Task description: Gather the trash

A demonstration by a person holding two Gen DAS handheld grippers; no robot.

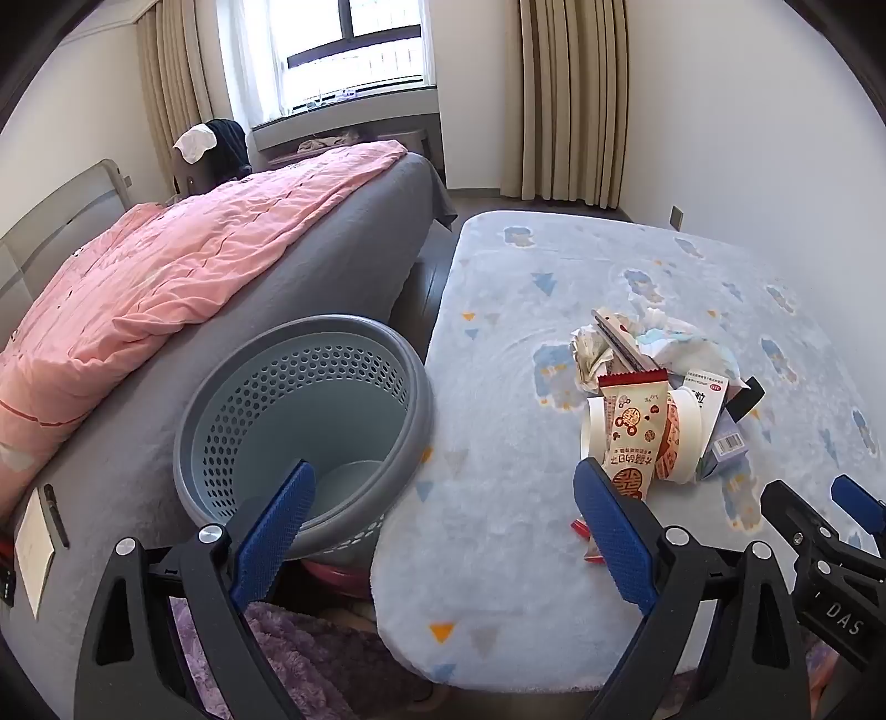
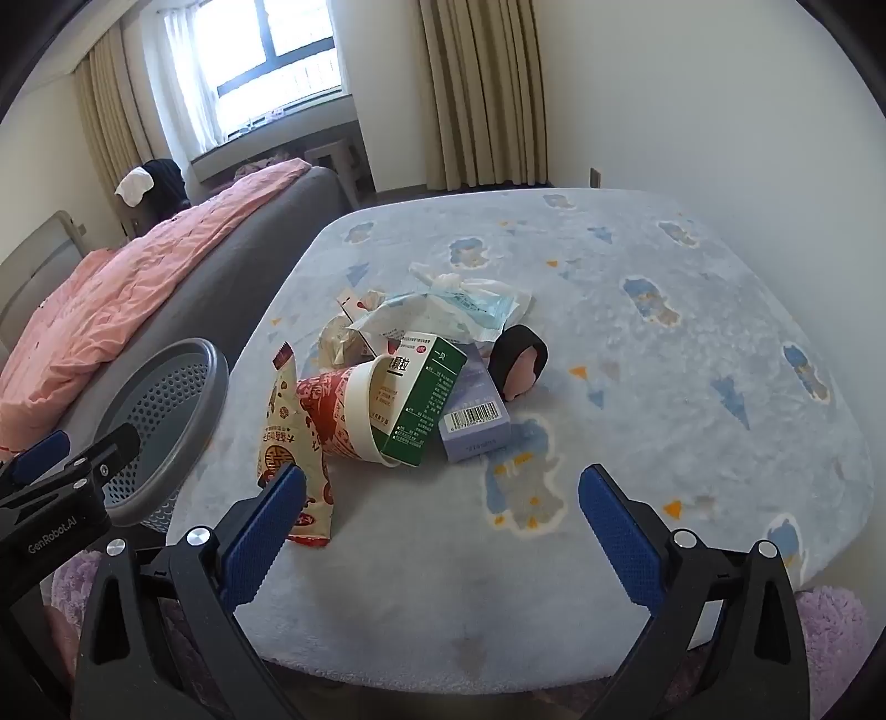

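A pile of trash lies on the pale blue rug [image 2: 637,354]: a red and cream snack wrapper [image 2: 288,437], a paper cup [image 2: 343,415] on its side, a green and white box [image 2: 426,399], a purple box [image 2: 476,429], a black tape roll [image 2: 520,360] and crumpled plastic [image 2: 459,299]. The pile also shows in the left wrist view [image 1: 653,404]. A grey perforated basket [image 1: 310,421] stands empty between bed and rug. My left gripper [image 1: 443,498] is open over the basket's rim and rug edge. My right gripper [image 2: 443,498] is open, just short of the pile.
A bed [image 1: 310,266] with a pink quilt [image 1: 155,277] runs along the left. A purple fluffy mat [image 1: 288,653] lies below the grippers. Curtains [image 1: 570,99], a window [image 1: 343,50] and white walls close off the far side.
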